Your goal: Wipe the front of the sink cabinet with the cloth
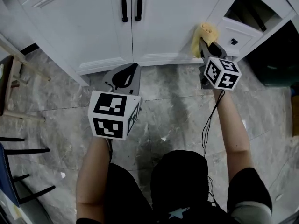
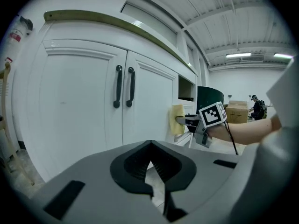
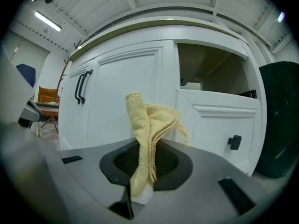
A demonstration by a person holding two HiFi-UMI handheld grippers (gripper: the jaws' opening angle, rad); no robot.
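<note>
- The left gripper (image 1: 125, 76) is being held low over the grey marbled floor (image 1: 173, 104), well short of the cabinet, at the end of a bare forearm (image 1: 93, 171).
- Its jaws are being kept together at the tips (image 2: 153, 190); nothing is being gripped between them, and only floor is being seen through the small gap behind the tips.
- The right gripper (image 1: 206, 46) is being held further forward, at the lower right of the cabinet front.
- Its jaws (image 3: 140, 192) are being kept clamped on a folded yellow cloth (image 3: 147, 125), which is being shown standing up out of them.
- The cloth (image 1: 204, 35) is being pressed against the front of the white sink cabinet (image 1: 84, 27), on the upright strip just right of the right-hand door and beside the drawer (image 1: 238, 34); in the left gripper view it (image 2: 177, 119) is being shown flat against the panel.
- Both doors are being shown closed, their two black handles (image 1: 131, 3) side by side at the centre seam.
- The drawer's black knob (image 3: 235, 142) is being seen to the right of the cloth, under an open compartment (image 3: 210, 71).
</note>
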